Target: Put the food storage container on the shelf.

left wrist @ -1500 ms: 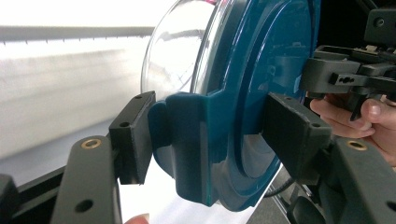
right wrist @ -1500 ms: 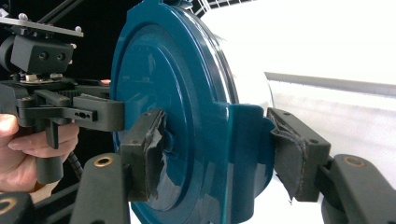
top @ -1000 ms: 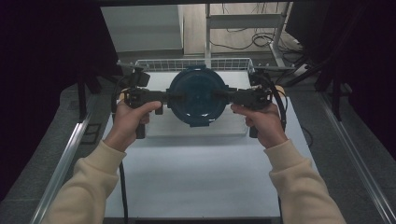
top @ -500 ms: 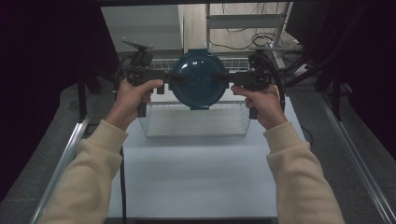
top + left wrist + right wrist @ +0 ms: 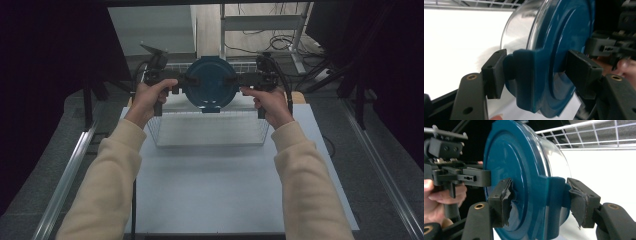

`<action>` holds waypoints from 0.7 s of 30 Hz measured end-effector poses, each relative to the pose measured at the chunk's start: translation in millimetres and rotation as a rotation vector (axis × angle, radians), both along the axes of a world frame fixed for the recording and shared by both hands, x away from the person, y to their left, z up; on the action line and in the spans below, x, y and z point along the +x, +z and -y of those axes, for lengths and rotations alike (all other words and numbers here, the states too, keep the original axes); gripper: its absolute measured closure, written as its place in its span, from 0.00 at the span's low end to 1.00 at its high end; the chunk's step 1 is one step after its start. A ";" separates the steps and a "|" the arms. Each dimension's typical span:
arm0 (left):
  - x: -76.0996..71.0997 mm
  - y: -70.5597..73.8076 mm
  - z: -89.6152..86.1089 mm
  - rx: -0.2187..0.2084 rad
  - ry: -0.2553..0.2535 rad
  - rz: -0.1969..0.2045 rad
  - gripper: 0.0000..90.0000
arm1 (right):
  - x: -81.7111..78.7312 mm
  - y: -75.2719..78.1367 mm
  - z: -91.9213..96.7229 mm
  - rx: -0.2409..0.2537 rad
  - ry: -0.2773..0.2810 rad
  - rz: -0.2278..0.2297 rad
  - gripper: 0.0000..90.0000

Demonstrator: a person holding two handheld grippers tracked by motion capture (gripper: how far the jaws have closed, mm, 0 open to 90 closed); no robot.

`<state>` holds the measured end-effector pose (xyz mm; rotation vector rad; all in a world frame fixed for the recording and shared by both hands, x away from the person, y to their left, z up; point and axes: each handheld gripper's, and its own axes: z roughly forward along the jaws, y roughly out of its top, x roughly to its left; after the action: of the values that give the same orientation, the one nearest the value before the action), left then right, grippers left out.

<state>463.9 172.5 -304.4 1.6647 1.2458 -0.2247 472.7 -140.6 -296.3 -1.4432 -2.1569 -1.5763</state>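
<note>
The round clear plastic container with a dark blue clip-on lid [image 5: 211, 83] hangs in the air between the two grippers, tipped on its side so the lid faces the person. The left gripper [image 5: 534, 75] has its black fingers [image 5: 495, 72] closed tight on the blue latch tab at one edge of the lid, one pad on the bowl side and one on the lid's face. The right gripper [image 5: 541, 200] clamps the opposite latch tab the same way, its fingers [image 5: 501, 200] spread wider around that tab, with torn padding on both pads. In the high view the container sits above the far rim of a white wire basket [image 5: 210, 131], level with both hands.

The basket stands on a pale grey tabletop [image 5: 225, 185], towards its far edge. Beyond the basket lie a dark floor, cables and a metal frame. The clear bowl looks empty; whether anything lies in the basket cannot be told.
</note>
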 end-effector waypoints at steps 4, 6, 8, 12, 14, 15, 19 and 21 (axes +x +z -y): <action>9.0 -5.9 -2.2 -0.038 0.016 -0.024 0.39 | 7.7 -1.7 -1.0 0.010 -0.021 -0.014 0.43; 13.1 -9.9 -2.6 -0.066 0.036 -0.047 0.39 | 13.9 -3.6 -0.7 0.022 -0.030 -0.044 0.42; 16.2 -12.6 -1.1 -0.070 0.047 -0.058 0.38 | 20.6 -5.8 -0.2 0.038 -0.041 -0.086 0.42; 24.4 -21.3 -1.6 -0.105 0.071 -0.092 0.35 | 31.0 -14.8 0.3 0.067 -0.059 -0.146 0.39; 26.3 -23.9 -2.1 -0.117 0.079 -0.100 0.35 | 32.3 -16.8 -0.2 0.078 -0.067 -0.157 0.38; 27.9 -26.0 -2.0 -0.129 0.088 -0.104 0.35 | 33.7 -19.2 0.4 0.077 -0.063 -0.161 0.37; 29.3 -29.2 -0.5 -0.141 0.100 -0.076 0.35 | 35.9 -23.9 2.6 0.096 -0.069 -0.187 0.35; 28.1 -30.3 0.1 -0.143 0.102 -0.062 0.35 | 34.0 -23.5 1.4 0.079 -0.067 -0.164 0.33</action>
<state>492.0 172.3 -334.7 1.4773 1.3258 -0.2975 506.7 -142.0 -319.7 -1.5749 -1.9537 -1.4876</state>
